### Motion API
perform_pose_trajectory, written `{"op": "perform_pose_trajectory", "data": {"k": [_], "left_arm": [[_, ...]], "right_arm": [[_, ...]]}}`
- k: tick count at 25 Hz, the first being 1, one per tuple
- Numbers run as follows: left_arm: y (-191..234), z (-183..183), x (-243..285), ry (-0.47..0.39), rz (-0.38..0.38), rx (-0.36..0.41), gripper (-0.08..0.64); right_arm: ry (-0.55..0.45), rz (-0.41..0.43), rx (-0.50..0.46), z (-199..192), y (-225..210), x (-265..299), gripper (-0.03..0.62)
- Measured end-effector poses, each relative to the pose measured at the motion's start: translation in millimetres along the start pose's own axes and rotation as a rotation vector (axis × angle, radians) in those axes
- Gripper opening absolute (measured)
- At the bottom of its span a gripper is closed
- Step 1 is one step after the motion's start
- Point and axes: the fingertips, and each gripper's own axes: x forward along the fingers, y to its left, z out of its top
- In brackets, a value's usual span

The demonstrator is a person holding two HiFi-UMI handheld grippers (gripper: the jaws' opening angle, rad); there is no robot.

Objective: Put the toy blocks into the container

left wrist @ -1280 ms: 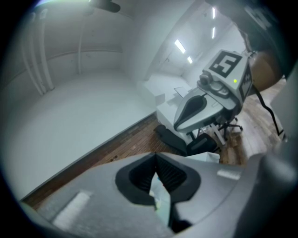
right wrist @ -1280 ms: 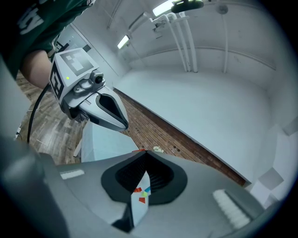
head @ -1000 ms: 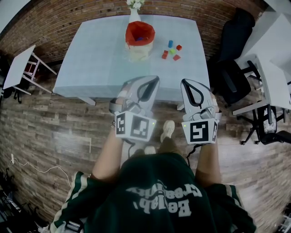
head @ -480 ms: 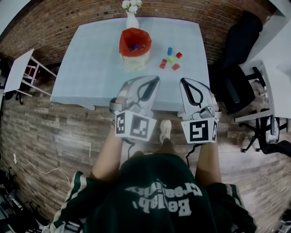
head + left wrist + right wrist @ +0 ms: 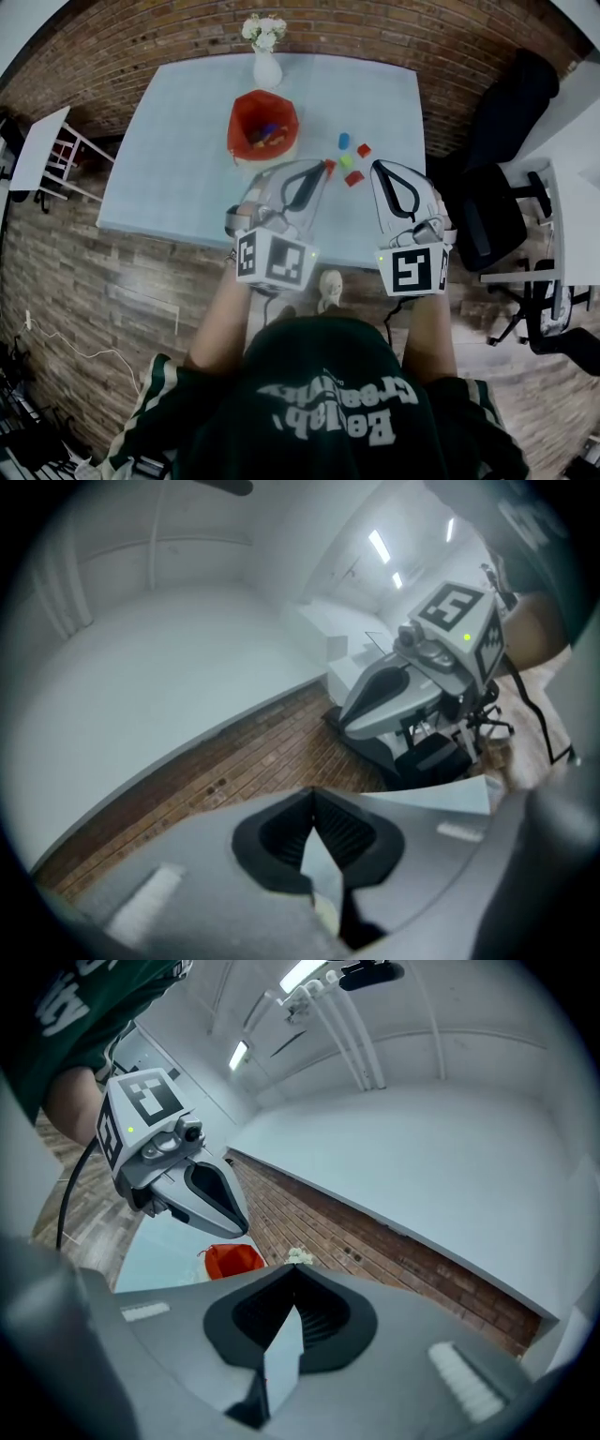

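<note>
The table has slid down the frame towards you since the earlier pictures. The red container and the loose toy blocks now sit just above your gripper tips instead of near the top of the frame.

You are in the approach step, with nothing picked up yet. The left gripper is clenched on nothing, its jaws meeting at the tip. The right gripper is the same, closed and empty.

The blocks lie scattered on the cloth right of the container, at centre frame: a blue block, a green one, and some red ones. One red block lies between your two tips. A few coloured pieces already show inside the container.

Next, I'd say, you need to spread one gripper's jaws, tip it downwards and come in over a single block, not two at once.
</note>
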Motion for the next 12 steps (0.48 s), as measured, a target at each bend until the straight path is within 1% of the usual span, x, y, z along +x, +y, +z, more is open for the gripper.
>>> {"op": "perform_pose_trajectory", "data": {"k": [3, 6, 8, 12], "left_arm": [[7, -6, 31, 0.023, 0.015, -0.016, 0.003], [17, -13, 55, 0.048, 0.036, -0.014, 0.003], [20, -17, 67, 0.063, 0.044, -0.013, 0.003], [23, -29, 82, 0.090, 0.046, -0.039, 0.003]], "right_arm": [[-0.018, 0.014, -0.003, -16, -21, 20, 0.006], [-0.039, 0.028, 0.005, -28, -35, 41, 0.006], [-0.048, 0.043, 0.012, -37, -40, 52, 0.006], [-0.064, 0.070, 0.031, -50, -43, 71, 0.006]]}}
